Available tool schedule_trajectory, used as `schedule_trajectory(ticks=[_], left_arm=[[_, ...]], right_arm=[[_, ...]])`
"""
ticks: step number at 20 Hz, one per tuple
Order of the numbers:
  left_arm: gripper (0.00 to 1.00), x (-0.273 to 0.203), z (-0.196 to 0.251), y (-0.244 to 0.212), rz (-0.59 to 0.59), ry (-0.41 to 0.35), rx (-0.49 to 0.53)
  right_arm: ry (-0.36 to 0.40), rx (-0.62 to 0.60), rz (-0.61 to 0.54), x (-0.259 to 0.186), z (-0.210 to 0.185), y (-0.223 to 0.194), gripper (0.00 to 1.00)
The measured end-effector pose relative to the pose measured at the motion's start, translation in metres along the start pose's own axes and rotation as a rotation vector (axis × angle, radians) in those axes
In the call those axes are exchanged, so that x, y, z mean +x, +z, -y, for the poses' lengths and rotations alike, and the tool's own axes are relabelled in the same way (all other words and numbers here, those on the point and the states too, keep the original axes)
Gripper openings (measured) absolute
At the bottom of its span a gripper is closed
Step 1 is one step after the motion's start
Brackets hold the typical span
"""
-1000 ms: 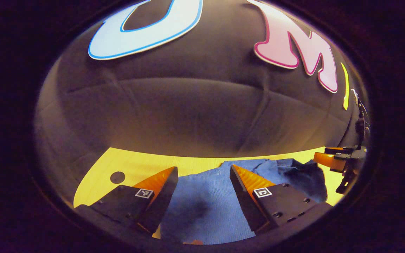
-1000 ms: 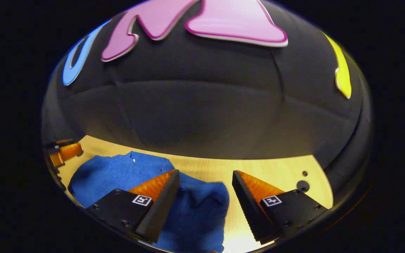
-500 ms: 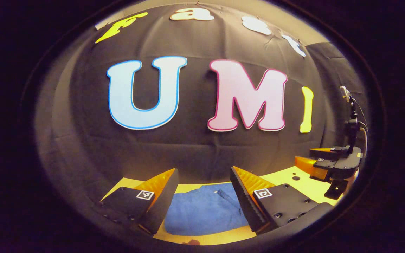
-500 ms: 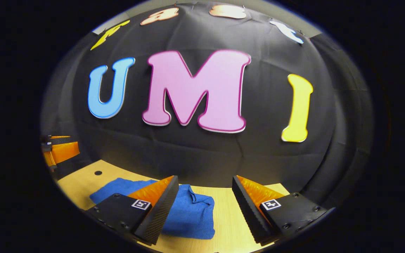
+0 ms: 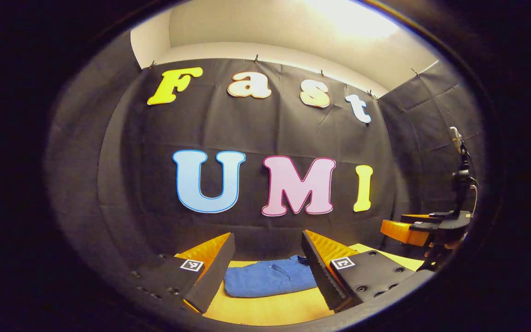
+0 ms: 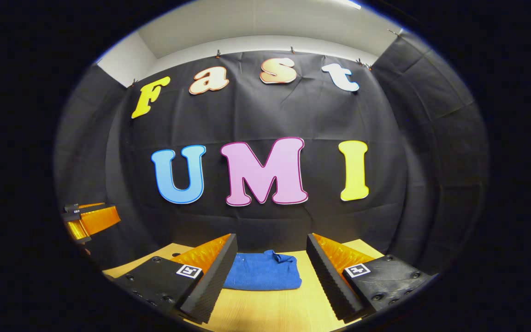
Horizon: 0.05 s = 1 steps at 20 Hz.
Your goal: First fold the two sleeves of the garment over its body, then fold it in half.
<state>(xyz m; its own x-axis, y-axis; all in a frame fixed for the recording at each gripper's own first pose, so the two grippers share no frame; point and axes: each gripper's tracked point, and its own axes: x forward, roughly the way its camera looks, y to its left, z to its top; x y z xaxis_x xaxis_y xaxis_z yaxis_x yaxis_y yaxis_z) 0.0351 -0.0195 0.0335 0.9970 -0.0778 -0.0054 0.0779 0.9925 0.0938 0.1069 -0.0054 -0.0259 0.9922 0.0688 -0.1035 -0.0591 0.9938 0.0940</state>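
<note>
Blue sweater [image 6: 265, 276] now lies folded on the wooden table [image 6: 274, 313], both grippers [image 5: 268, 263] [image 6: 270, 265] wide open, empty and drawn back, so folding looks finished.

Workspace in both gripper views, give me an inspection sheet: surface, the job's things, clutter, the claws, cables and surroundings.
Surface: light wooden table, with a small round hole near its far left edge.
Job's things: blue garment lies on the table as a compact folded bundle, collar on top; in the left gripper view it sits between that claw's fingers, untouched.
Clutter: nothing seen.
Claws: left claw open, above the table, holding nothing; right claw open, holding nothing.
Cables: a thin cable beside the stand at the right edge of the left gripper view.
Surroundings: black cloth wall; pale ceiling above it.
</note>
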Motion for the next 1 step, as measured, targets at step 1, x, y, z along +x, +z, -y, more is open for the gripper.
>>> schedule_trajectory(ticks=[1], left_arm=[[0.80, -0.0166, 0.0031, 0.0017, 0.031, -0.016, 0.011]], right_arm=[[-0.002, -0.040, 0.027, -0.0161, -0.0039, 0.0081, 0.96]])
